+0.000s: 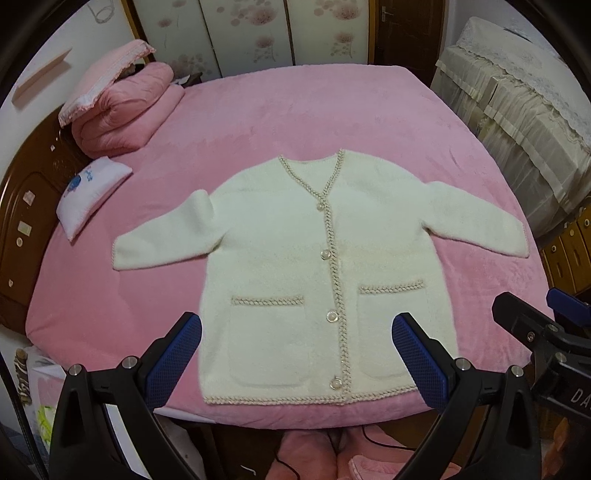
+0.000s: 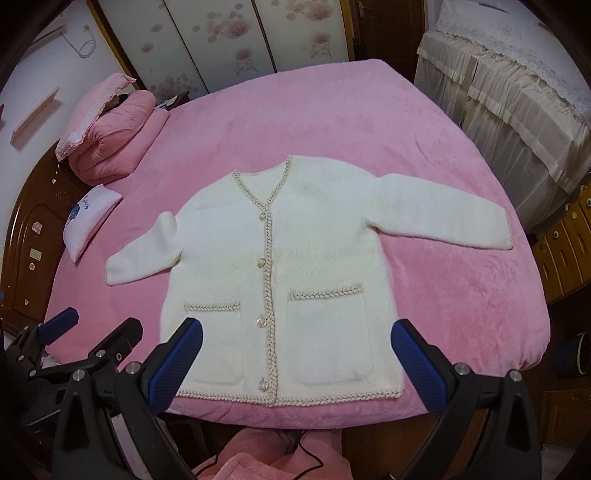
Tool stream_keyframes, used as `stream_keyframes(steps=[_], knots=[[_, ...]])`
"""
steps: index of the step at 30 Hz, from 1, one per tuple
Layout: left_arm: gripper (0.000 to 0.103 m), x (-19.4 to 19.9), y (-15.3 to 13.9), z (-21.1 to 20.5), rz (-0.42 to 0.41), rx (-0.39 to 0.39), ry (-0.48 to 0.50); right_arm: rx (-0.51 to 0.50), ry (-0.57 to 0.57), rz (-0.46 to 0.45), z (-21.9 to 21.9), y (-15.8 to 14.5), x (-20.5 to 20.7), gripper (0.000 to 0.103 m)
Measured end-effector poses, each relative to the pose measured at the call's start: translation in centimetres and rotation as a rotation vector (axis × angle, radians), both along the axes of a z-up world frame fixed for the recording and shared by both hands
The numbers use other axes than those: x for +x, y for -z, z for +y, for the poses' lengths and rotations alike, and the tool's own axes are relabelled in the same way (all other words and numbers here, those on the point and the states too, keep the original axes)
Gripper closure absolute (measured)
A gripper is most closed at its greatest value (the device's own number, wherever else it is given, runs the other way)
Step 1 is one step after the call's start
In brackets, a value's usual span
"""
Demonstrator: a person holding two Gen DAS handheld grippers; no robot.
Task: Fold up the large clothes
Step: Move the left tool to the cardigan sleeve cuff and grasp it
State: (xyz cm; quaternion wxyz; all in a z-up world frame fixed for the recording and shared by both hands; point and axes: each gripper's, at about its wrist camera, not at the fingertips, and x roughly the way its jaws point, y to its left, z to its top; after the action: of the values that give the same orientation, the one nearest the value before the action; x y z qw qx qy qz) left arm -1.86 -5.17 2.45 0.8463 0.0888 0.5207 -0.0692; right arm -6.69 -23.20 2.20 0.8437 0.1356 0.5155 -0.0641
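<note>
1. The white cardigan lies flat and buttoned, front up, on the pink bed, hem at the near edge.
2. Both the left gripper and right gripper hover with fingers wide, holding nothing.
3. I'd start with a sleeve: pinch the cuff and sweep it across the chest, keeping it smooth.

Pink bed, wooden headboard left, floral wardrobe doors behind.

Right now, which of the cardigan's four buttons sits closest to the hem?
The lowest button, just above the braided hem of the cardigan; the other three sit higher up the placket toward the neckline.
</note>
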Motion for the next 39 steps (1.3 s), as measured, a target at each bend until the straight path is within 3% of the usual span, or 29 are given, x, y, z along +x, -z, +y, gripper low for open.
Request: stream_keyframes(steps=[10, 19, 21, 26, 33, 36, 39], knots=[[0.001, 0.3, 1.5, 3.3, 0.076, -0.107, -0.150, 0.003, 0.020, 0.096, -0.5, 1.8, 2.1, 0.000], [0.001, 1.7, 2.4, 10.4, 0.084, -0.277, -0.264, 0.003, 0.033, 0.097, 2.2, 2.1, 6.3, 0.000], [0.001, 2.5, 2.7, 12.1, 0.099, -0.285, -0.278, 0.002, 0.021, 0.084, 3.6, 2.0, 7.6, 0.000], [0.001, 5.0, 4.1, 18.6, 0.138, -0.264, -0.328, -0.027, -0.049, 0.013, 9.3, 1.3, 10.6, 0.000], [0.001, 10.7, 9.8, 32.0, 0.268, -0.420, -0.457, -0.057, -0.224, -0.045, 20.6, 3.2, 15.6, 0.000], [0.001, 14.0, 12.6, 37.9, 0.251, -0.449, -0.511, -0.083, -0.270, -0.060, 25.7, 4.8, 17.9, 0.000], [0.001, 17.1, 15.5, 43.5, 0.167, -0.522, -0.590, -0.069, -0.299, -0.079, 30.3, 6.7, 20.4, 0.001]])
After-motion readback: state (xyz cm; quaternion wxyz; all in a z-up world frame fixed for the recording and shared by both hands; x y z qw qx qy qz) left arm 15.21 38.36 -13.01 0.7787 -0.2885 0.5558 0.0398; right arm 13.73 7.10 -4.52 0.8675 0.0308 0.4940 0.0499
